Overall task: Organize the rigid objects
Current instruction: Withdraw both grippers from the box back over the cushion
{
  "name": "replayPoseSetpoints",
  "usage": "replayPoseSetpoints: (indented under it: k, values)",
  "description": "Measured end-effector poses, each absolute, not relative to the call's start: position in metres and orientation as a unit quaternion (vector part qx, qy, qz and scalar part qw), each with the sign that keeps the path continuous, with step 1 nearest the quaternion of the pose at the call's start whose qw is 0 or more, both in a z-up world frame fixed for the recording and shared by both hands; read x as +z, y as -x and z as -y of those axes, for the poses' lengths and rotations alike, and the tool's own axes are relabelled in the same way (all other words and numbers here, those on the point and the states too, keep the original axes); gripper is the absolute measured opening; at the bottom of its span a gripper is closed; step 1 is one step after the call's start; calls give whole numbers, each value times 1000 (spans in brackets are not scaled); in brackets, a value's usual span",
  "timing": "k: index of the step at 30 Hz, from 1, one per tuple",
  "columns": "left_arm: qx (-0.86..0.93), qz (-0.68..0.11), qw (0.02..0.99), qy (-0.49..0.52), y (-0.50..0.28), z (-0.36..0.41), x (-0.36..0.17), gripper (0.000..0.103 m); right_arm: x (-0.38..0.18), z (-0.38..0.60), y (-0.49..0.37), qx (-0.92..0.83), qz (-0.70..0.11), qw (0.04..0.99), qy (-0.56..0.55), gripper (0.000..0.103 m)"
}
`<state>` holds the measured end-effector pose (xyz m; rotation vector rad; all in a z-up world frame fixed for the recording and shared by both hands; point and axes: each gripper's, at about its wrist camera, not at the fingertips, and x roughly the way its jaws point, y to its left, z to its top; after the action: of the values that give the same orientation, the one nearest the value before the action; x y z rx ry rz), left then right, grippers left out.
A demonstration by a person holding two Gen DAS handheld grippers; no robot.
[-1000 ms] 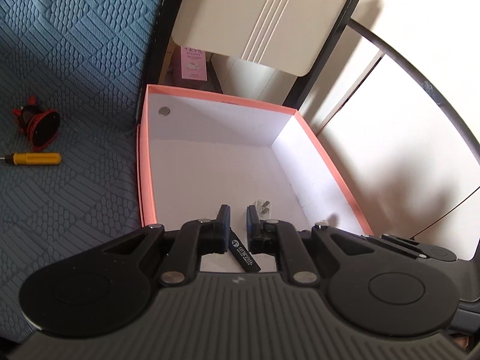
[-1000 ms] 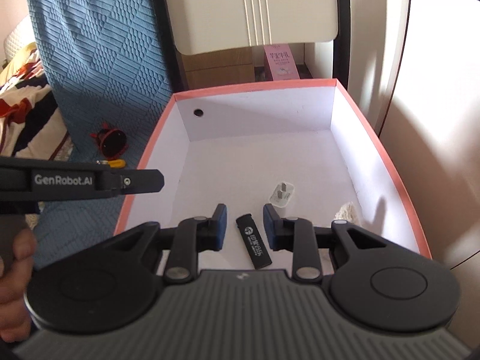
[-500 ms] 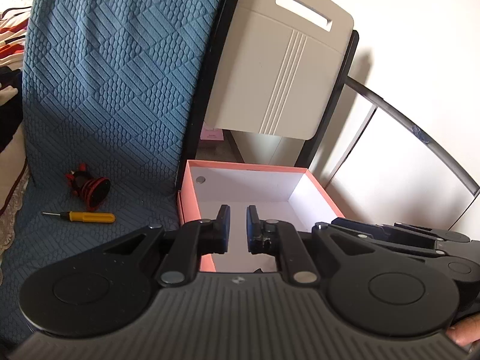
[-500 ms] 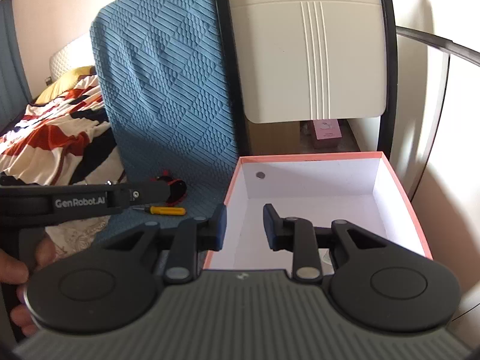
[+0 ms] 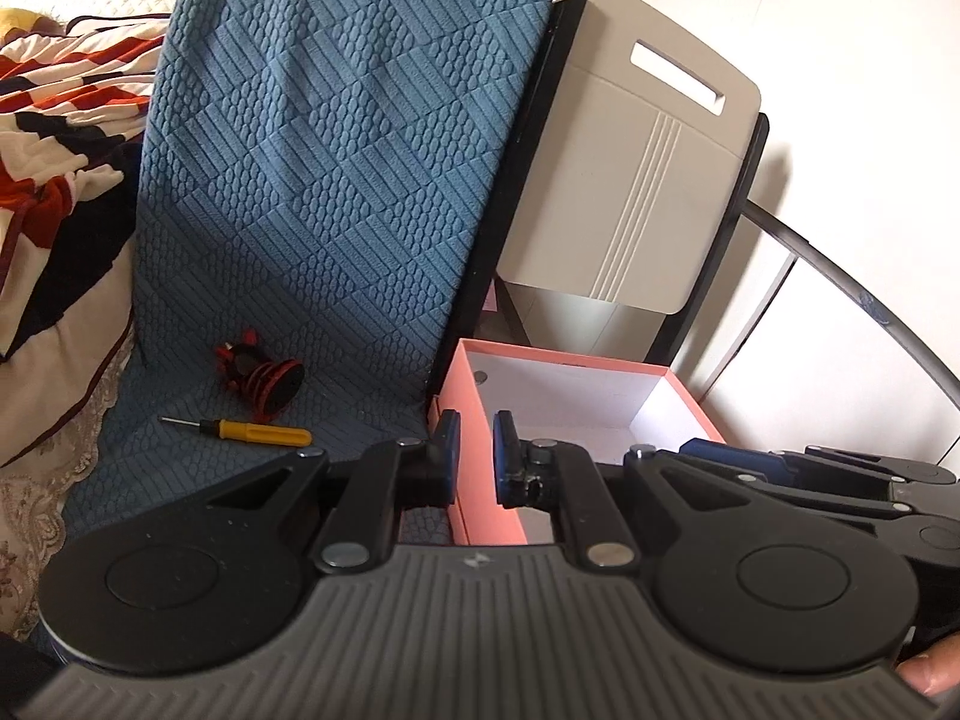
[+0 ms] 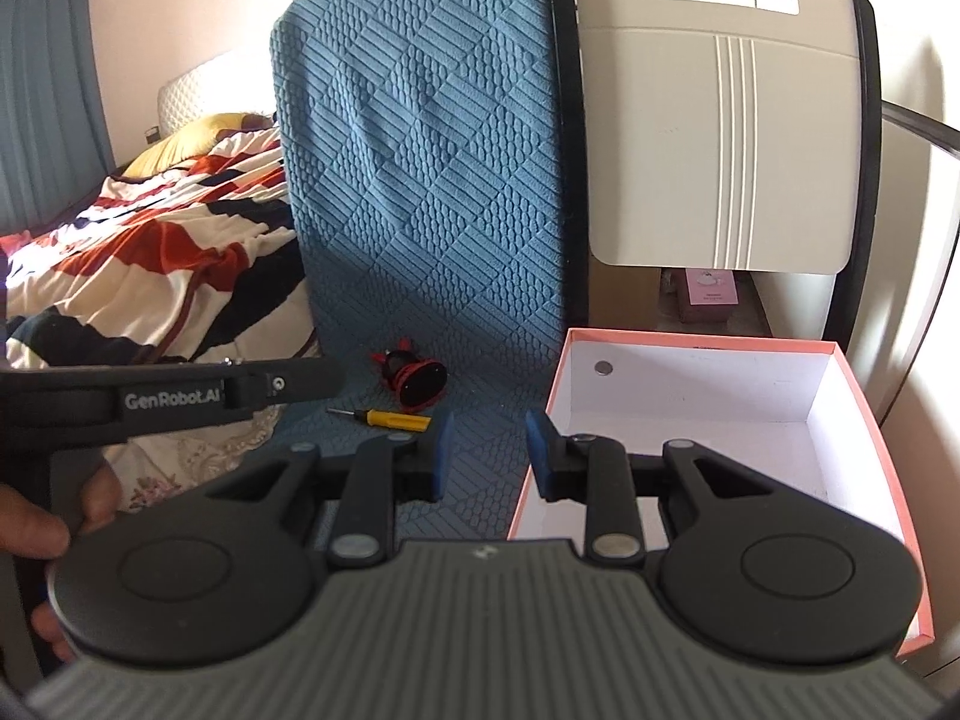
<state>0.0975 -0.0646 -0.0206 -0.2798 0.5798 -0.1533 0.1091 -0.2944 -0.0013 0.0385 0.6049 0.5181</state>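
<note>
The left gripper [image 5: 476, 459] shows a narrow gap between its blue pads, with nothing in it; its tips sit in front of the near corner of the pink box [image 5: 480, 504]. The right gripper [image 6: 487, 456] stands a little wider, also empty, its tips straddling the box's left wall [image 6: 543, 450] and the blue quilted cover [image 6: 420, 180].

Only the right wrist view looks down into the box: a white inside and a small round grey spot [image 6: 604, 367] on the far wall; the floor beyond the gripper's body is hidden. It also shows the left gripper's arm across at 9 o'clock and a pink carton [image 6: 711, 294] behind the box at 1 o'clock. The left wrist view shows the right gripper's body at 3 o'clock and a fingertip [image 5: 927, 669] at 4 o'clock.

On the cover, at 10 o'clock from either gripper, lie a yellow-handled screwdriver [image 5: 258, 432] and, just beyond it, a red-and-black object [image 5: 261, 375]. A cream panel [image 6: 720, 144] stands behind the box; a patterned bedspread [image 6: 150, 264] lies far left.
</note>
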Motion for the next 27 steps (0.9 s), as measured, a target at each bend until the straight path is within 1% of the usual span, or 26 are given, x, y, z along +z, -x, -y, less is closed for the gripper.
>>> replayPoseSetpoints:
  k: [22,27]
  values:
    - [-39,-298,943,145,-69,5,-60,12,-49,236,-102,256,-345,903,5,30]
    - [-34,-308,938,156,-63,-5,-75,12,-58,225,-99,256,-356,898,7,30]
